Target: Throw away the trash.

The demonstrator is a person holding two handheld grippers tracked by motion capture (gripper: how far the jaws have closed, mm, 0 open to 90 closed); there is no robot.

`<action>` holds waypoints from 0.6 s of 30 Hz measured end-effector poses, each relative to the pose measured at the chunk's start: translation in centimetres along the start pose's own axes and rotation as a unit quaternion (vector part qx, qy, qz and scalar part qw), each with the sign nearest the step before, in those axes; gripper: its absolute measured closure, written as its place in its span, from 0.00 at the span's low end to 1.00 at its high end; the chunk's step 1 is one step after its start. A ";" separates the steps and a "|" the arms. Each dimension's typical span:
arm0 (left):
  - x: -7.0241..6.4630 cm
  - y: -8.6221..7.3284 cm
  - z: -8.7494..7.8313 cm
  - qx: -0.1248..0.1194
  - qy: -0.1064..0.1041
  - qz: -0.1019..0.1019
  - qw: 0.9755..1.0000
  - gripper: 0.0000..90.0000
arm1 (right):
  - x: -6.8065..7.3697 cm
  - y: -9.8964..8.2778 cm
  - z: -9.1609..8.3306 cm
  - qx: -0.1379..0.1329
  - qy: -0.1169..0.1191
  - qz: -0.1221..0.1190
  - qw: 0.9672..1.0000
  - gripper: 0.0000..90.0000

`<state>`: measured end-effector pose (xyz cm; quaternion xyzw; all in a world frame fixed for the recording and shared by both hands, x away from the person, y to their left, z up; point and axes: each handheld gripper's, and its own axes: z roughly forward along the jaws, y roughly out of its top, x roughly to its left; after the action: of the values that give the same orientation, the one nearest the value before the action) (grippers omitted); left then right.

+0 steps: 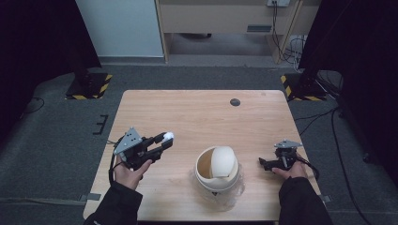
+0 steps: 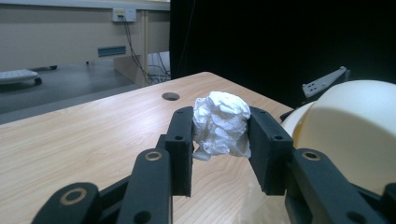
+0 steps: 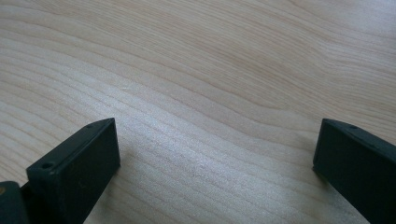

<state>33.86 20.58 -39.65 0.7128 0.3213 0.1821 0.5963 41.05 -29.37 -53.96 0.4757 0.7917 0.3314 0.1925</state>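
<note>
A crumpled white paper ball (image 2: pixel 221 122) is pinched between the jaws of my left gripper (image 2: pixel 220 140), held above the wooden table (image 1: pixel 197 112). From above, that left gripper (image 1: pixel 165 139) sits at the table's left with the paper ball (image 1: pixel 167 136) at its tip, pointing right. A cream bin with a rounded swing lid (image 1: pixel 217 169) stands at the front middle, lined with a clear bag; its lid (image 2: pixel 345 126) rises close on the right in the left gripper view. My right gripper (image 1: pixel 263 162) rests low at the right, jaws wide apart over bare wood (image 3: pixel 210 93).
A small round cable hole (image 1: pixel 235 102) lies near the table's far edge. Beyond the table are grey carpet, stand bases with yellow-black tape (image 1: pixel 89 86), and cables (image 1: pixel 286 47) by a wooden unit.
</note>
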 end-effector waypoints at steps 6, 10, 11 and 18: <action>-0.8 0.1 0.4 0.001 -0.016 0.005 1.000 0.70 | 0.0 0.0 0.0 0.000 0.000 0.000 1.000 0.01; -1.3 0.1 0.7 0.003 -0.025 0.009 1.000 0.70 | 0.0 0.0 0.0 0.000 0.000 0.000 1.000 0.01; -1.4 0.1 0.8 0.004 -0.027 0.009 1.000 0.70 | 0.0 0.0 0.0 0.000 0.000 0.000 1.000 0.01; -2.1 -0.1 1.4 0.003 -0.047 0.008 0.999 0.70 | 0.0 0.0 0.0 0.000 0.000 -0.001 1.000 0.01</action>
<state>33.21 18.15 -39.77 0.7246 0.2879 0.1525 0.6073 41.06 -29.38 -53.96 0.4751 0.7921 0.3312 0.1928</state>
